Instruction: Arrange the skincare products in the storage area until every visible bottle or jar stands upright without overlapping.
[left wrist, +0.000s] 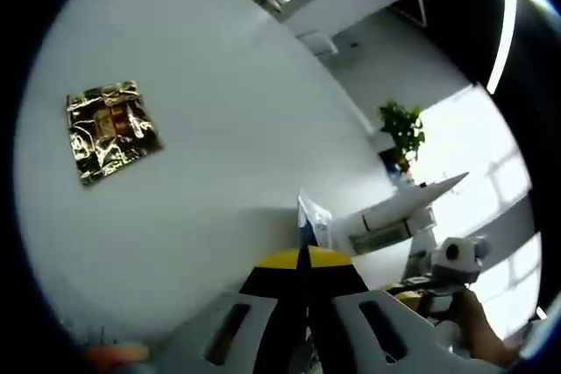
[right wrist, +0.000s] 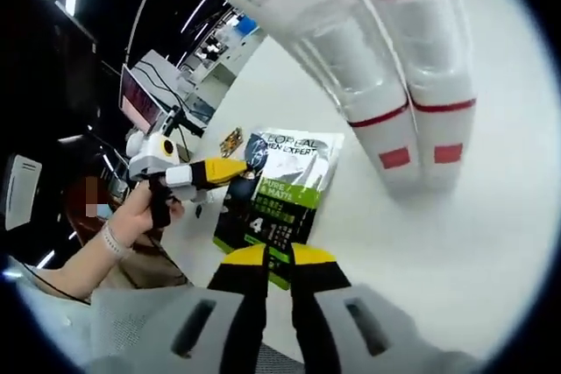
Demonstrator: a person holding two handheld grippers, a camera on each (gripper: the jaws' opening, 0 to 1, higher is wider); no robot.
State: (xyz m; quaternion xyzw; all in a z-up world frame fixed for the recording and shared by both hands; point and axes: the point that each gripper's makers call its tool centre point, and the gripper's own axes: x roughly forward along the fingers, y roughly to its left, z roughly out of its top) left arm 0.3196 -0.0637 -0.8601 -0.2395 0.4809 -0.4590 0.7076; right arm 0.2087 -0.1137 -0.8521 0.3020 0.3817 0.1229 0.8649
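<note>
Lying mid-frame on the tabletop [right wrist: 456,251], sachet pack [right wrist: 279,203] pinched by left tongs [right wrist: 235,167], just above closed, empty right tongs [right wrist: 279,256].

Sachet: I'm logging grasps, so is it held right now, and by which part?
Both seem to hold the sachet: the right gripper pinches its bottom edge, the left gripper its side edge near the top.
</note>
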